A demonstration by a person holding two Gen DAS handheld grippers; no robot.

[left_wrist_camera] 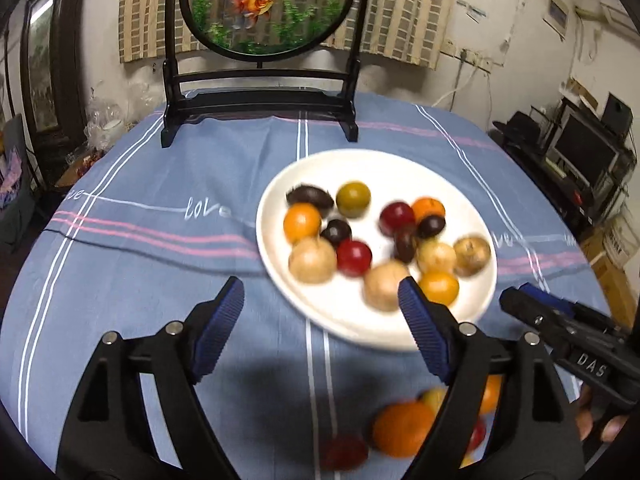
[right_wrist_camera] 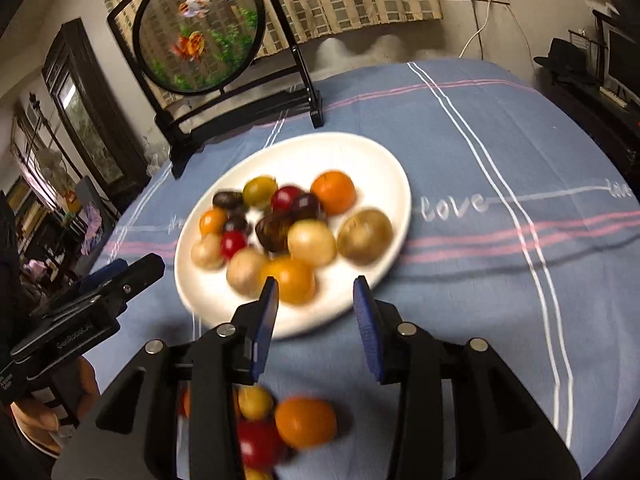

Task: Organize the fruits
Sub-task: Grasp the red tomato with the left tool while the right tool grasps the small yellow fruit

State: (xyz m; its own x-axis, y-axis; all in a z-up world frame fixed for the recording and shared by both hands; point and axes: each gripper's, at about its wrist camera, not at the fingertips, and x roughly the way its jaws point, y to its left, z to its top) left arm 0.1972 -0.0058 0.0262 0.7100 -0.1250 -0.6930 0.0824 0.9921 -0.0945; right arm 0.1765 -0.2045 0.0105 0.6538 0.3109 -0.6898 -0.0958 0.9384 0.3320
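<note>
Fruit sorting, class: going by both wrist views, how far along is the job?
Done: a small group of fruit sits on the blue tablecloth near the camera, off the white plate. In hand: nothing; the left claw and right claw are both open and empty. Left: most fruit, still mixed on the plate.

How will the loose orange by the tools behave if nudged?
The orange looks round and smooth and lies on flat cloth, so it will probably roll. Nothing walls it in on its right side, so it may wander. It looks firm, so it likely won't squash.
</note>
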